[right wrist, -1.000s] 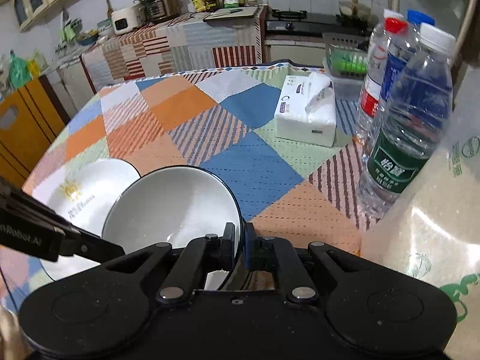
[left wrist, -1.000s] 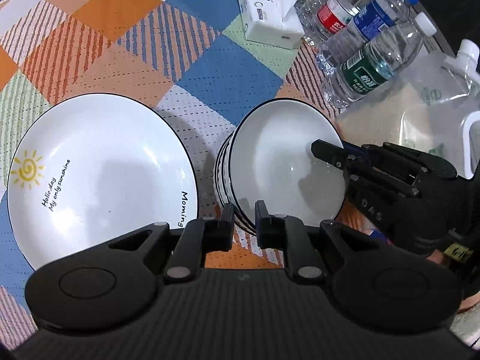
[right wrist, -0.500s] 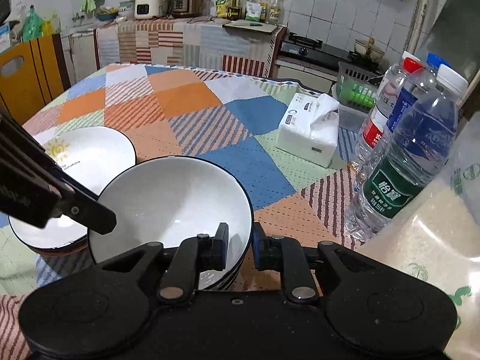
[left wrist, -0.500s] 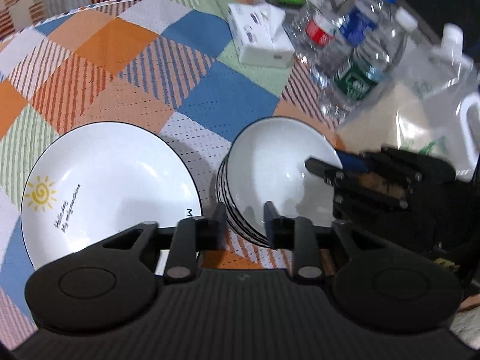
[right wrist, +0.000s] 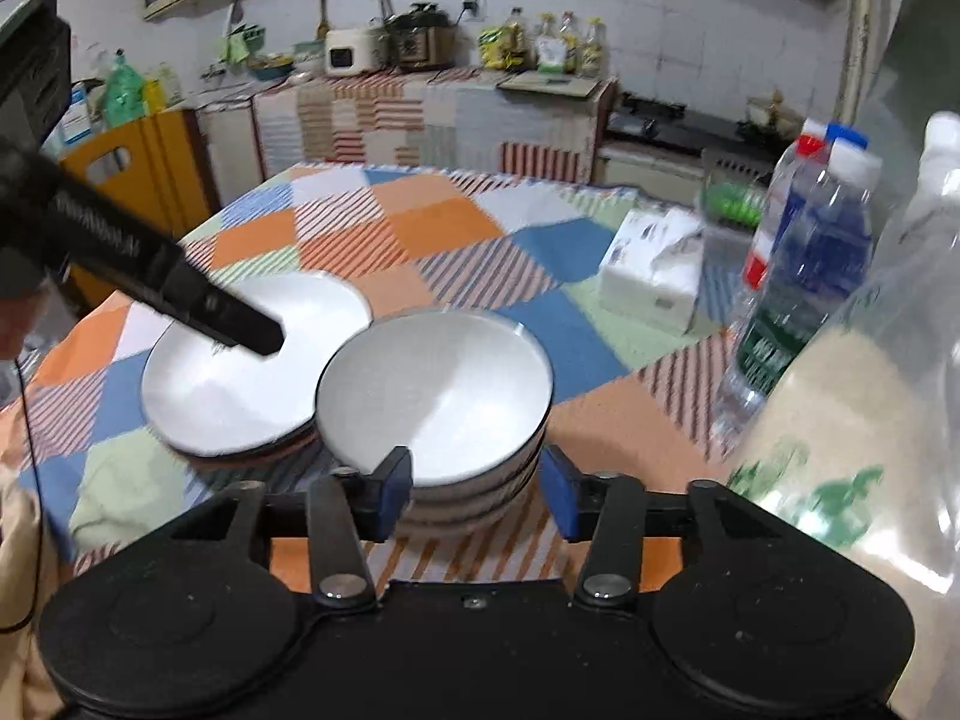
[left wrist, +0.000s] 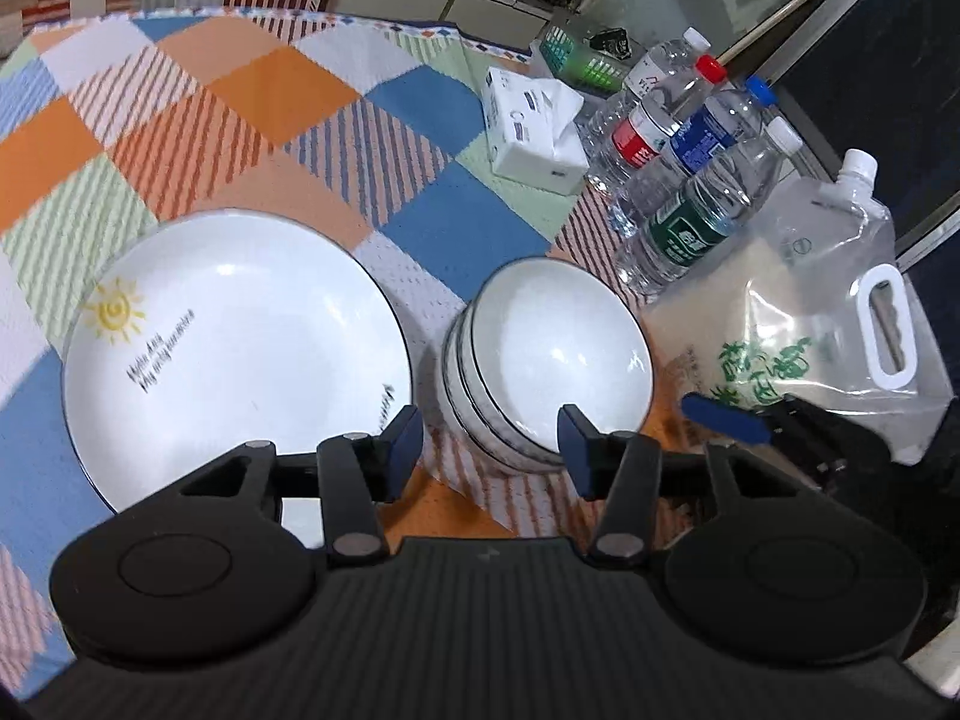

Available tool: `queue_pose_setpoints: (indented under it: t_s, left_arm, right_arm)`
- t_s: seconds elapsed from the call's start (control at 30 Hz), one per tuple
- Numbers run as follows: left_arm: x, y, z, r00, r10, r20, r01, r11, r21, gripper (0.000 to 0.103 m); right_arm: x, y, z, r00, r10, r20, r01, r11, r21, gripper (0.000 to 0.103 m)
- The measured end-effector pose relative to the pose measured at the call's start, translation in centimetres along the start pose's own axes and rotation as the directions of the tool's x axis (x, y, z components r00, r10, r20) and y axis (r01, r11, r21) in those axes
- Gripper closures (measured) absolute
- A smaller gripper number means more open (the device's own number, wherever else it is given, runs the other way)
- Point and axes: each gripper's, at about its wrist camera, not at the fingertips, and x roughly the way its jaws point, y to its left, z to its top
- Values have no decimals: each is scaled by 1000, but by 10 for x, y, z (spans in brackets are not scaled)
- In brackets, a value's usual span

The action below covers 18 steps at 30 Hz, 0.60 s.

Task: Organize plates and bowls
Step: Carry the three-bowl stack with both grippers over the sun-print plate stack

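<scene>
A stack of white bowls with dark rims [left wrist: 546, 360] stands on the patchwork tablecloth, with the stack also in the right wrist view [right wrist: 438, 402]. A white plate with a sun drawing [left wrist: 228, 354] lies to its left, and it shows in the right wrist view [right wrist: 240, 384] on top of other plates. My left gripper [left wrist: 489, 447] is open and empty, just short of the bowls. My right gripper [right wrist: 474, 489] is open and empty, its fingers either side of the stack's near edge. One of its blue fingertips [left wrist: 723, 417] shows in the left wrist view.
Several water bottles [left wrist: 690, 180] and a clear pouch with a handle [left wrist: 840, 312] stand right of the bowls. A tissue box [left wrist: 534, 132] lies behind. The left gripper's arm [right wrist: 150, 276] reaches over the plates. A kitchen counter [right wrist: 420, 114] is beyond the table.
Both grippers have opened; the right one has let go of the bowl's rim. Both have pulled back and up from the stack, which now stands upright.
</scene>
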Motion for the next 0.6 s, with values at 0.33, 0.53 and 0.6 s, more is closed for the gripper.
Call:
queue_pose_setpoints:
  t_s: [0.33,0.53,0.6]
  left_arm:
    - [27,-7,-24,997,-68,-40,63,991,-118,40]
    - [42,-14,-31,999,-39,37,45,979,-198,35]
    - [48,-17,-32,1000,-14,27,19,978,-206,35]
  right_arm:
    - [23,15,-23,994,109,1,-109,993,-33,10]
    - [54,9,-33,997,59,-46,-62,997,-51,9]
    - [65,2,-35,998,48,-51,-49,999,-20,9]
